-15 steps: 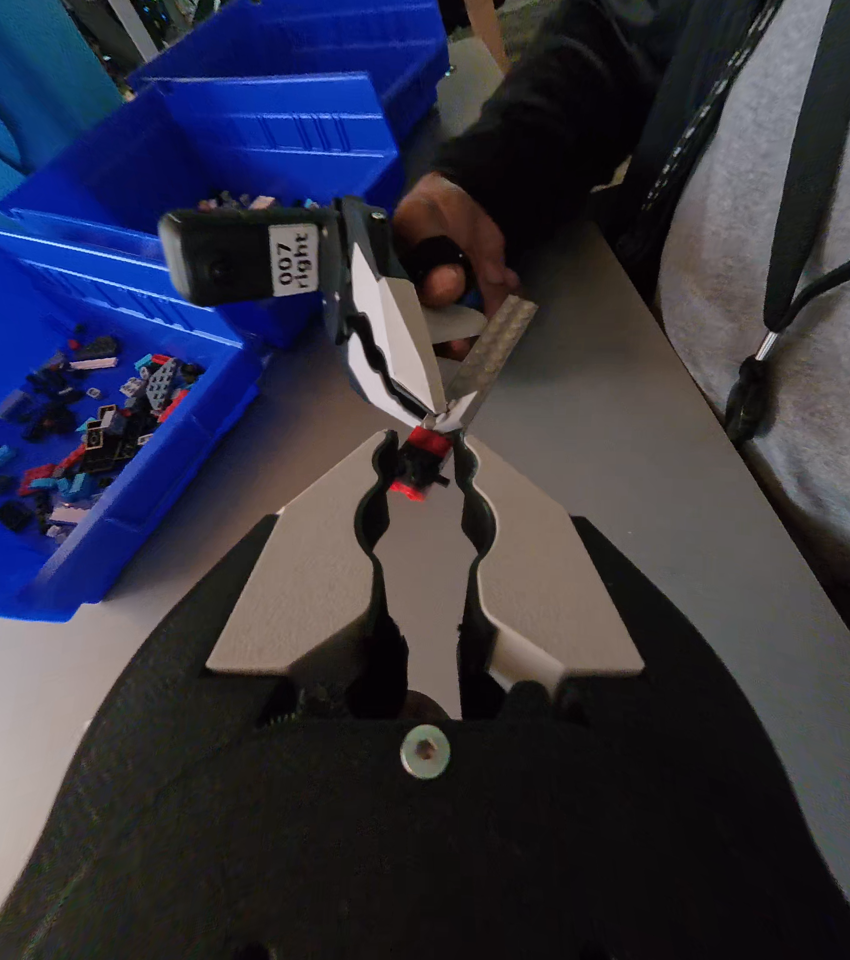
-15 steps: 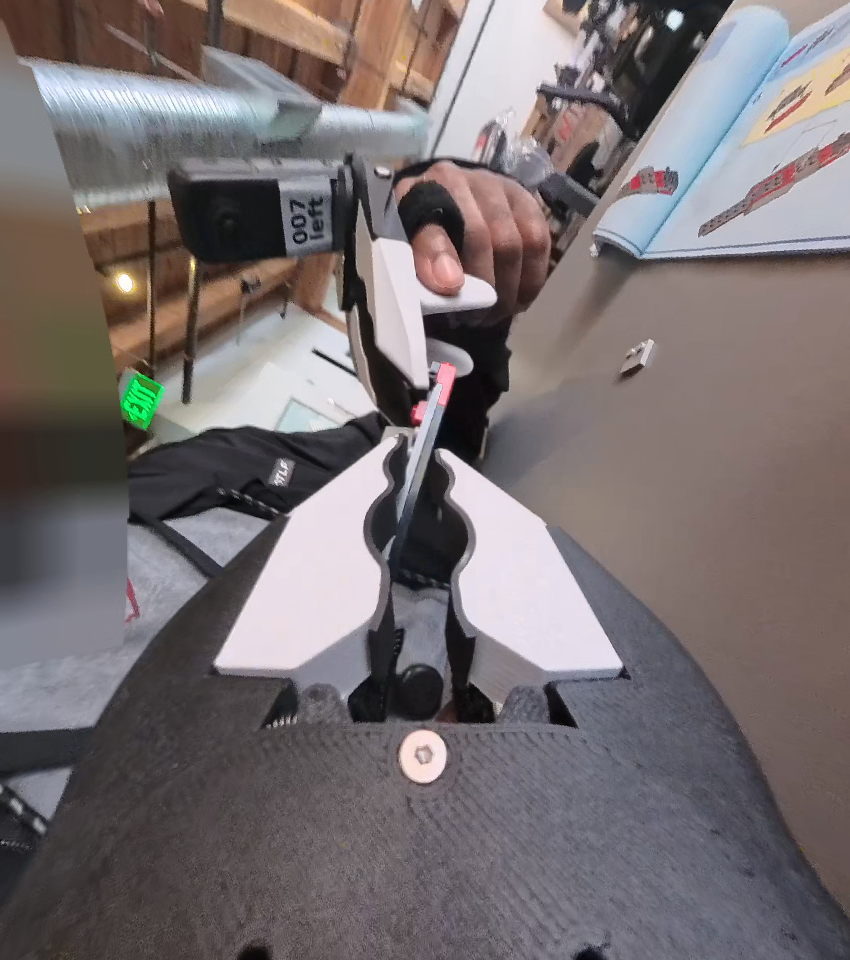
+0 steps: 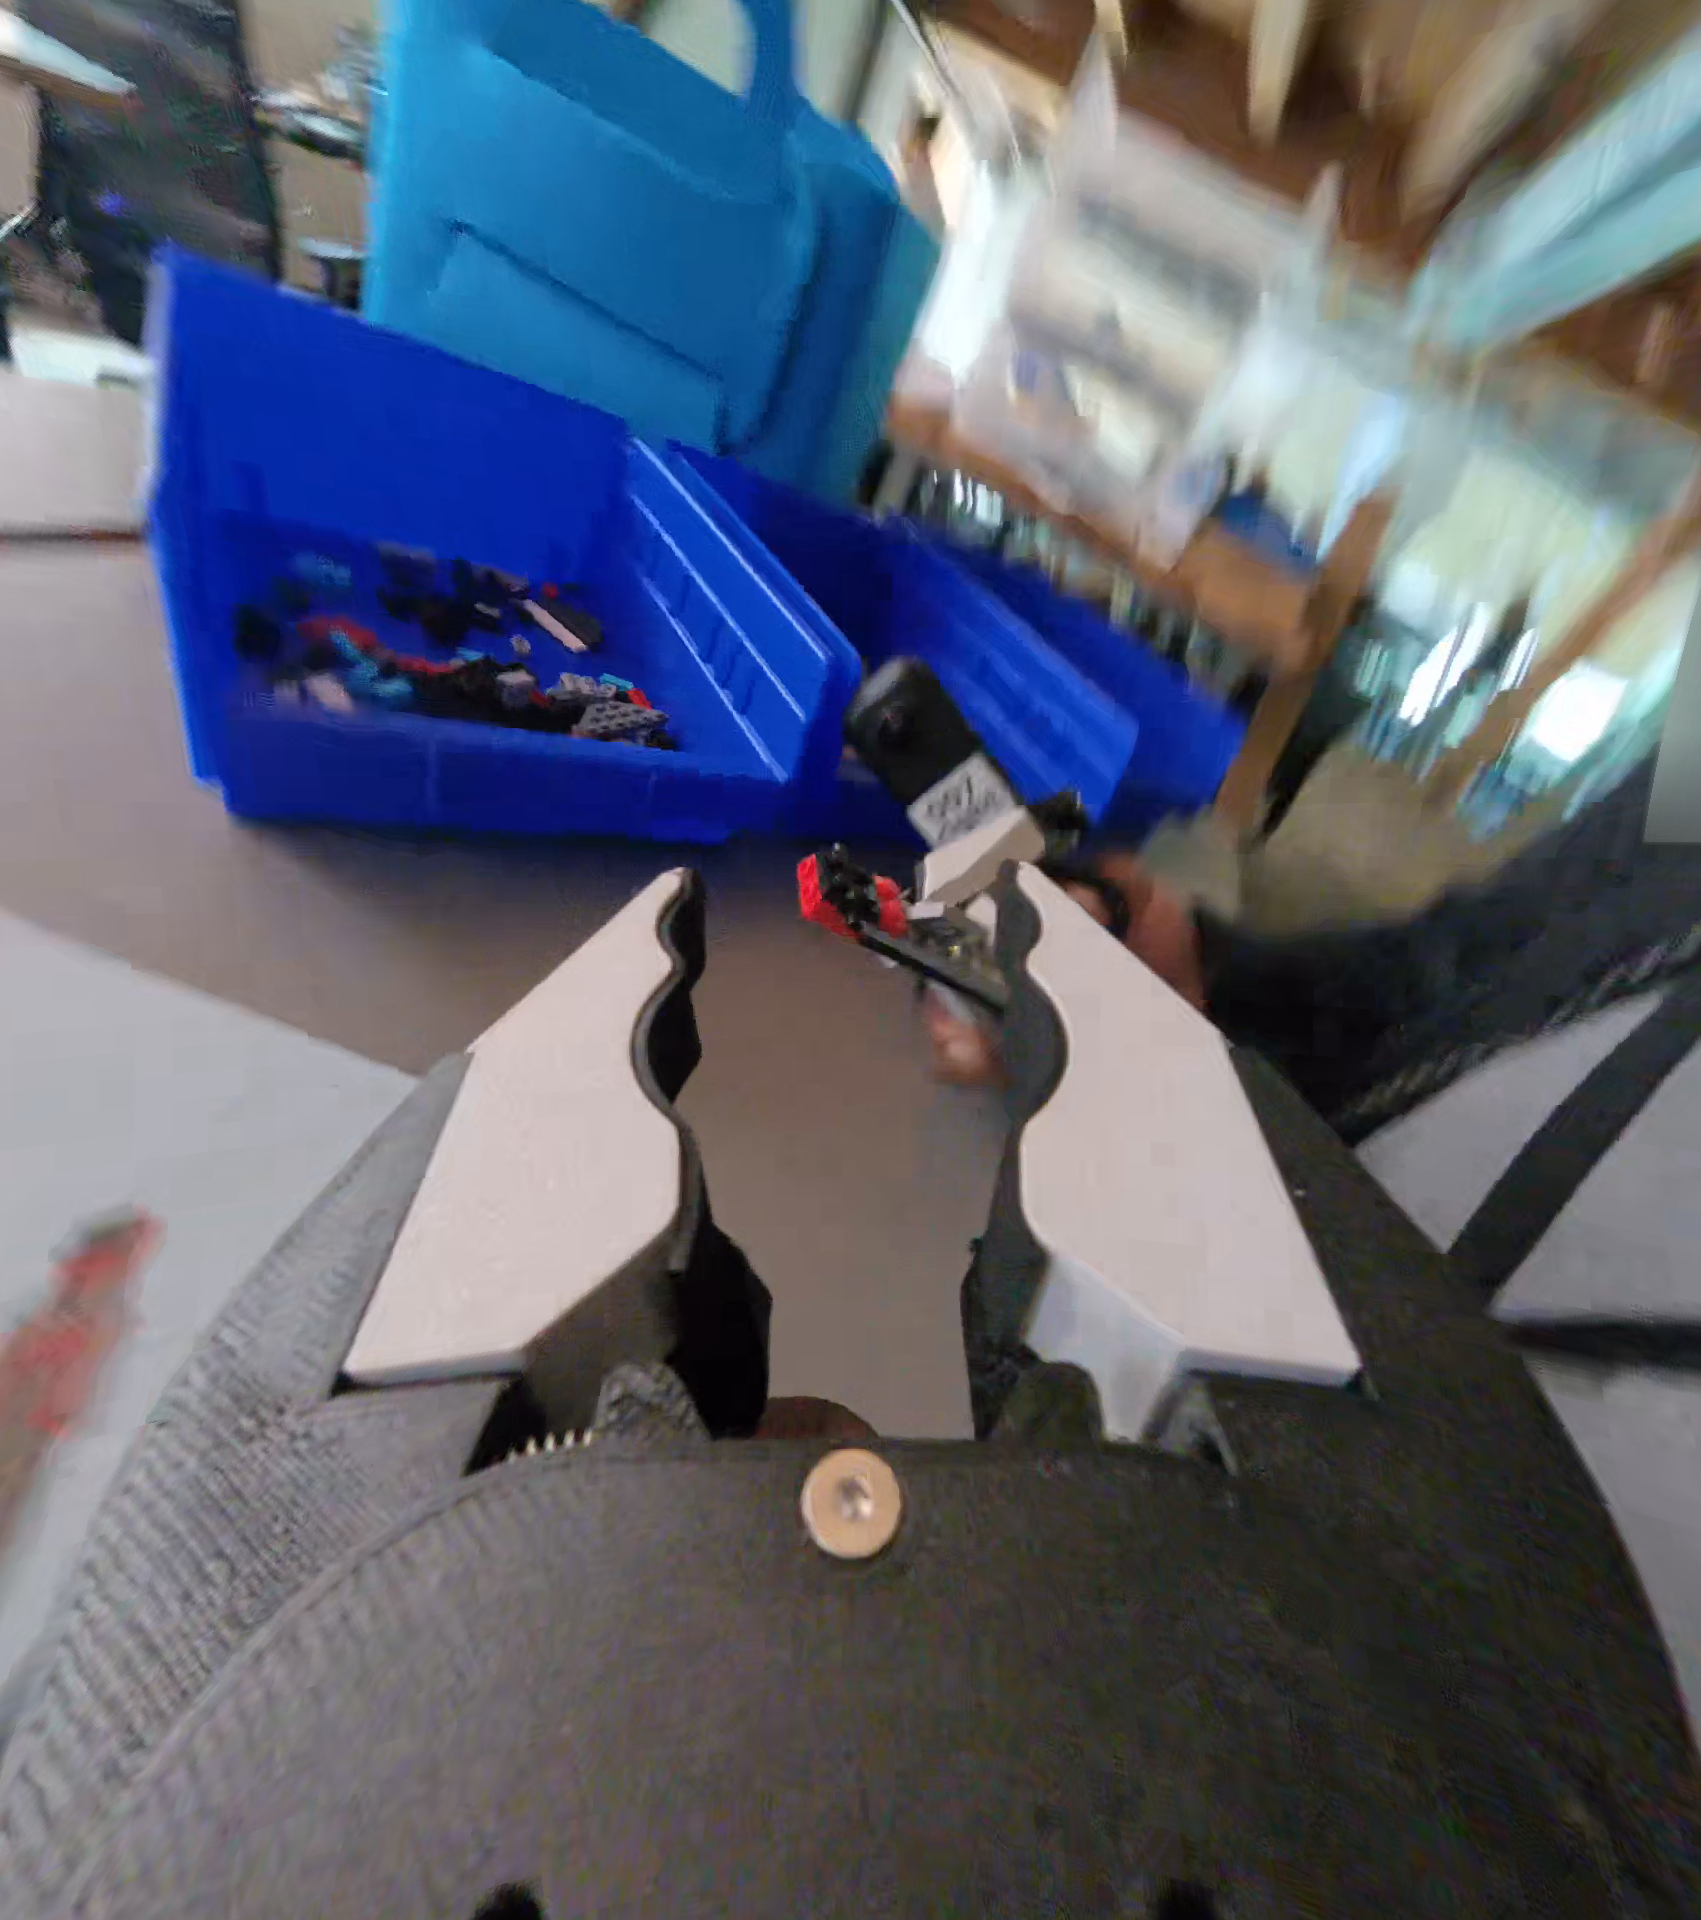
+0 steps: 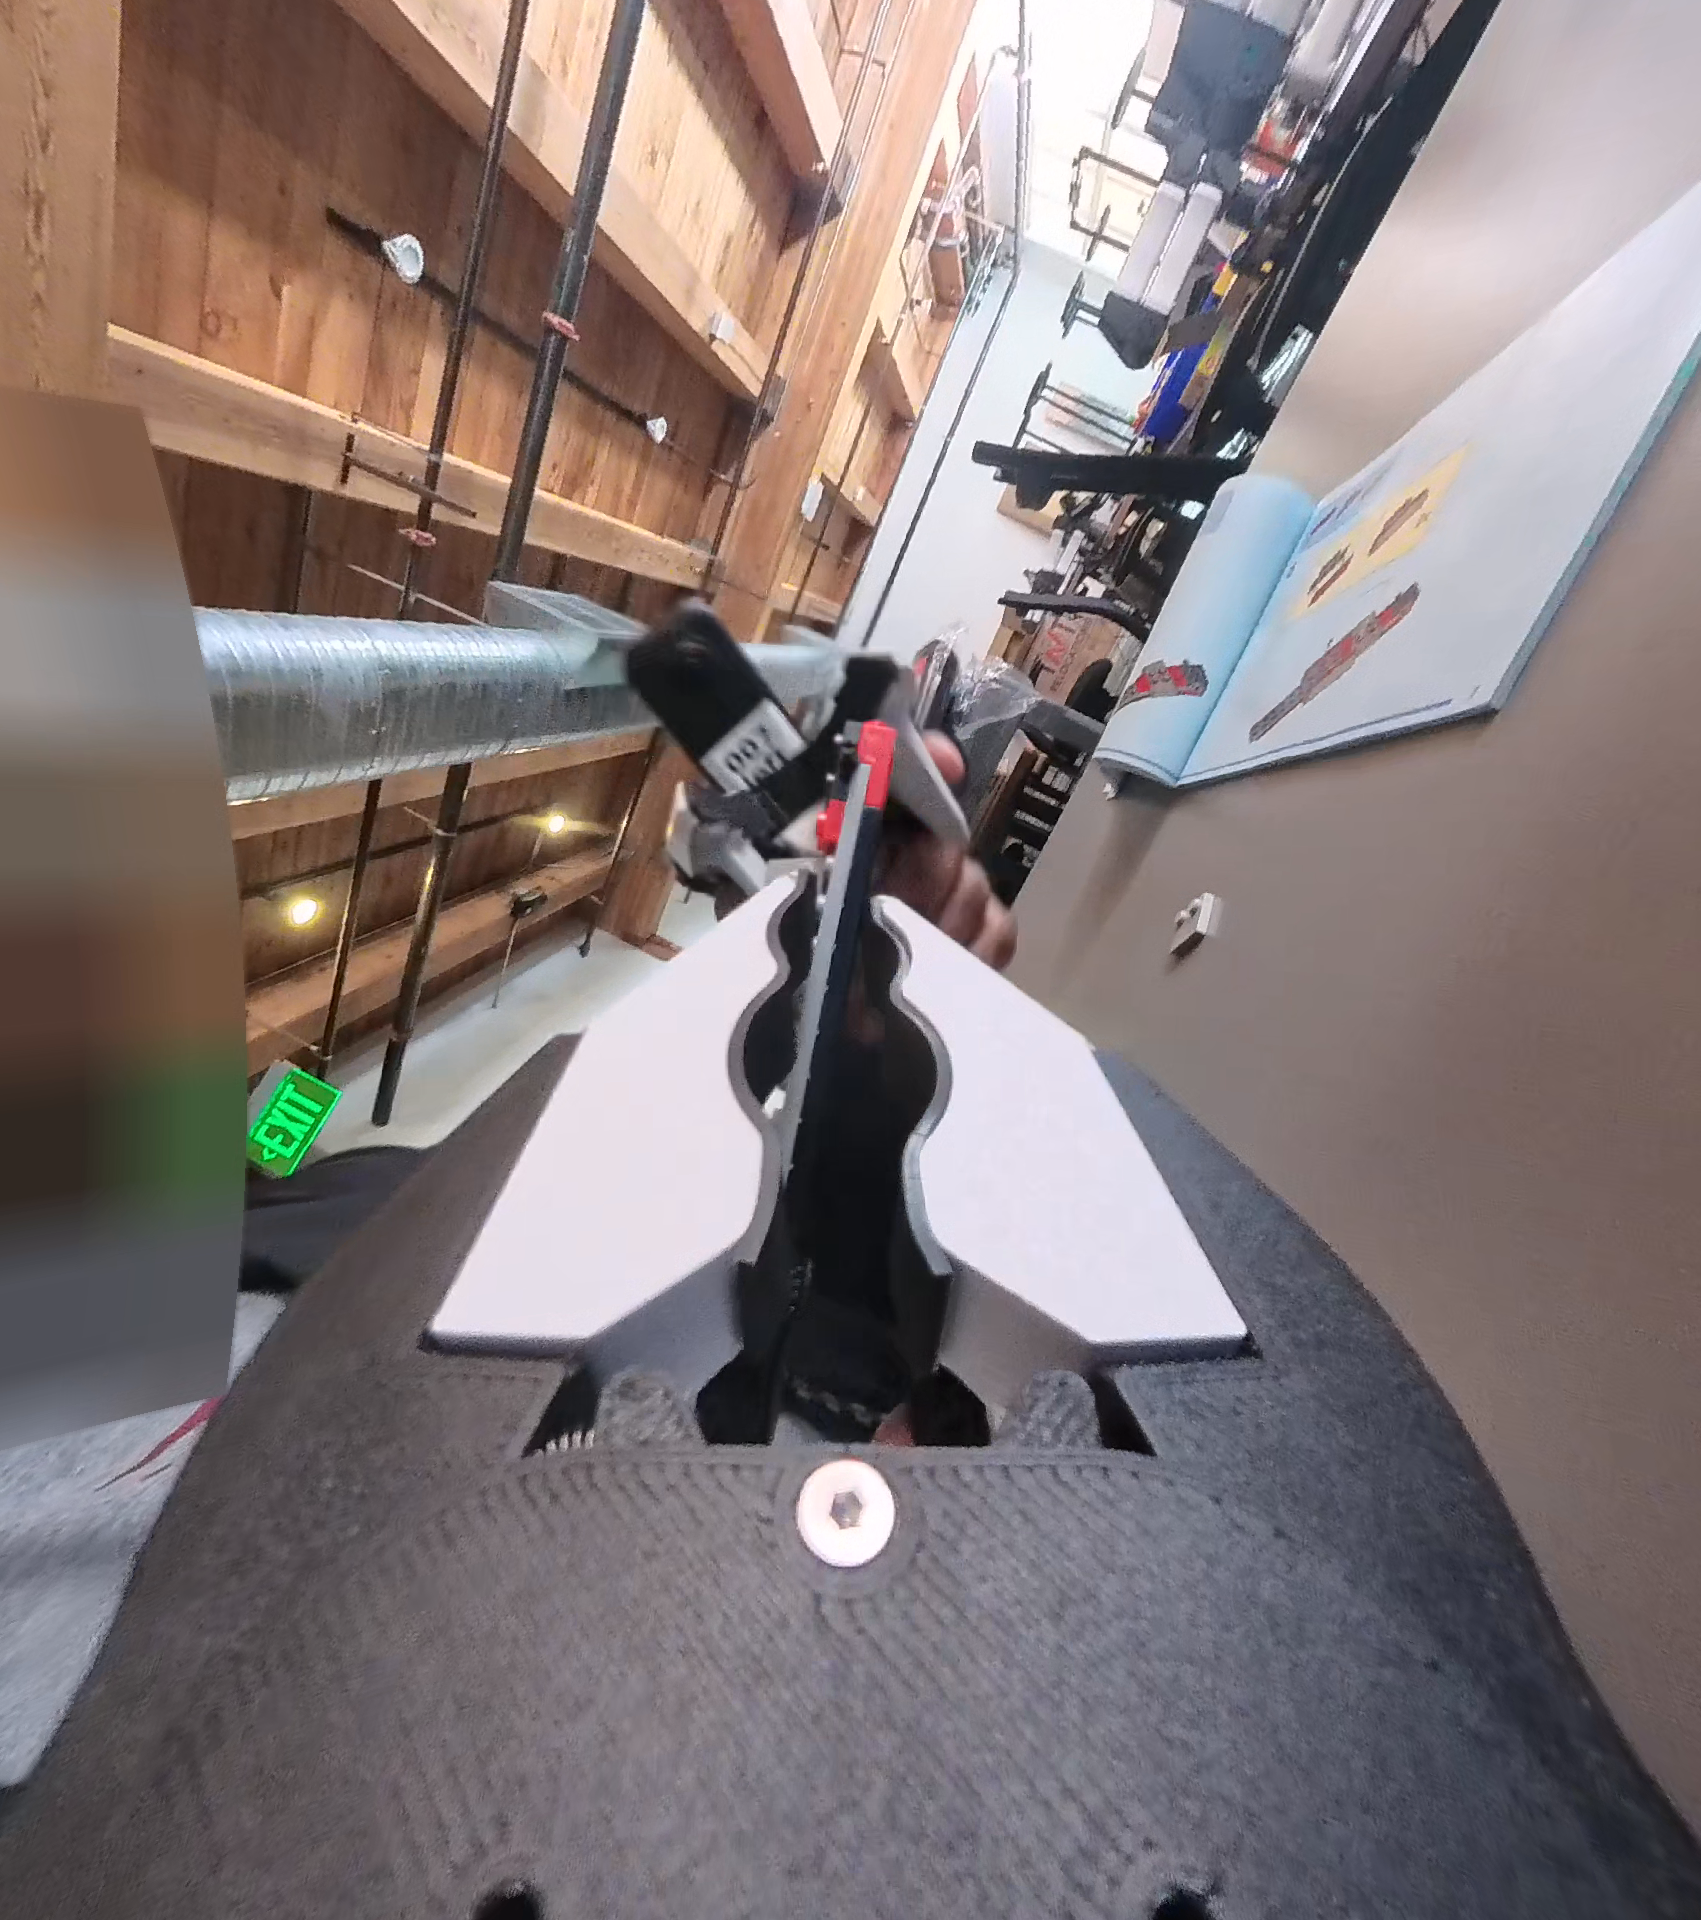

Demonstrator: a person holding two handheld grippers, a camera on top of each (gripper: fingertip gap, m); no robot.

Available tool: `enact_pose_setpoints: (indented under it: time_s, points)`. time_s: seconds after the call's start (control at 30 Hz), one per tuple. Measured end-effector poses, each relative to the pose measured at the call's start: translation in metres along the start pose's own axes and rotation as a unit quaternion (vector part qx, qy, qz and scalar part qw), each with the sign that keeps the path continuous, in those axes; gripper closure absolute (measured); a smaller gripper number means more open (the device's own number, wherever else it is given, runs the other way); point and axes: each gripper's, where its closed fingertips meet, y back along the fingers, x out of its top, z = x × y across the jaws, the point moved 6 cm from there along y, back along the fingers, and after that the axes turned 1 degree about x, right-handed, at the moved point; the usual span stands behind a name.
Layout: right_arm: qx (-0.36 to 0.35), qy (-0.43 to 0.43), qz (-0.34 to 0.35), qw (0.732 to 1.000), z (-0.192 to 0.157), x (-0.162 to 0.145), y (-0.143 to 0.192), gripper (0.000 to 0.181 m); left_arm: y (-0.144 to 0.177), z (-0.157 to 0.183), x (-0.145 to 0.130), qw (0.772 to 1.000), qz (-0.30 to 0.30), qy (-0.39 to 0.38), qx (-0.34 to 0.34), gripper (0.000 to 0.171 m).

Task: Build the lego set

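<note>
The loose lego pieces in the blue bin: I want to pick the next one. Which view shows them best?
The left wrist view: the loose pieces lie in the open blue bin, seen from above, though slightly blurred. The right wrist view shows neither the bin nor its pieces.

We see a brown surface [image 4: 1448,1039] running through both views. Behind it in the right wrist view stand wooden plank walls [image 4: 254,260], crossed by a ribbed silver duct [image 4: 378,696] with dark vertical pipes [image 4: 565,312] in front. A green lit sign [image 4: 293,1125] hangs low, near two small glowing lamps [image 4: 304,910]. In the left wrist view a light-blue panel [image 3: 617,229] rises behind, against blurred shelving [image 3: 1345,416].
</note>
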Motion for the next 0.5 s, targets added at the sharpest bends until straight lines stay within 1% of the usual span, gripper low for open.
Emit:
enact_pose_setpoints:
  time_s: [0.03, 0.07, 0.1, 0.13, 0.17, 0.2, 0.23, 0.33, 0.4, 0.5]
  points:
    - [-0.003, 0.004, 0.005, 1.000, 0.001, 0.001, -0.001, 0.172, 0.004, -0.004, -0.005, 0.996, 0.035, 0.080, -0.001, 0.114]
    - [-0.008, 0.010, 0.010, 1.000, 0.001, 0.002, -0.001, 0.173, 0.006, -0.005, -0.013, 0.985, 0.065, 0.162, -0.017, 0.110]
    - [-0.013, 0.016, 0.016, 1.000, 0.002, 0.004, -0.002, 0.172, 0.007, -0.005, -0.022, 0.967, 0.087, 0.235, -0.033, 0.110]
    - [-0.017, 0.021, 0.022, 0.999, 0.002, 0.005, -0.002, 0.172, 0.005, -0.005, -0.031, 0.950, 0.099, 0.292, -0.045, 0.109]
    - [-0.021, 0.026, 0.027, 0.999, 0.002, 0.006, -0.003, 0.172, 0.001, -0.003, -0.039, 0.938, 0.103, 0.328, -0.050, 0.107]
    - [-0.027, 0.032, 0.031, 0.999, 0.003, 0.006, -0.004, 0.173, -0.004, 0.001, -0.045, 0.931, 0.103, 0.346, -0.053, 0.104]
    - [-0.033, 0.039, 0.033, 0.998, 0.003, 0.006, -0.005, 0.173, -0.010, 0.004, -0.048, 0.930, 0.096, 0.350, -0.052, 0.102]
    - [-0.049, 0.061, 0.035, 0.996, 0.003, 0.005, -0.008, 0.173, -0.023, 0.007, -0.049, 0.936, 0.087, 0.339, -0.038, 0.101]
    - [-0.058, 0.072, 0.035, 0.995, 0.002, 0.004, -0.009, 0.173, -0.028, 0.009, -0.045, 0.938, 0.089, 0.332, -0.040, 0.105]
    - [-0.064, 0.086, 0.034, 0.994, 0.001, 0.003, -0.010, 0.173, -0.031, 0.008, -0.042, 0.941, 0.089, 0.323, -0.036, 0.119]
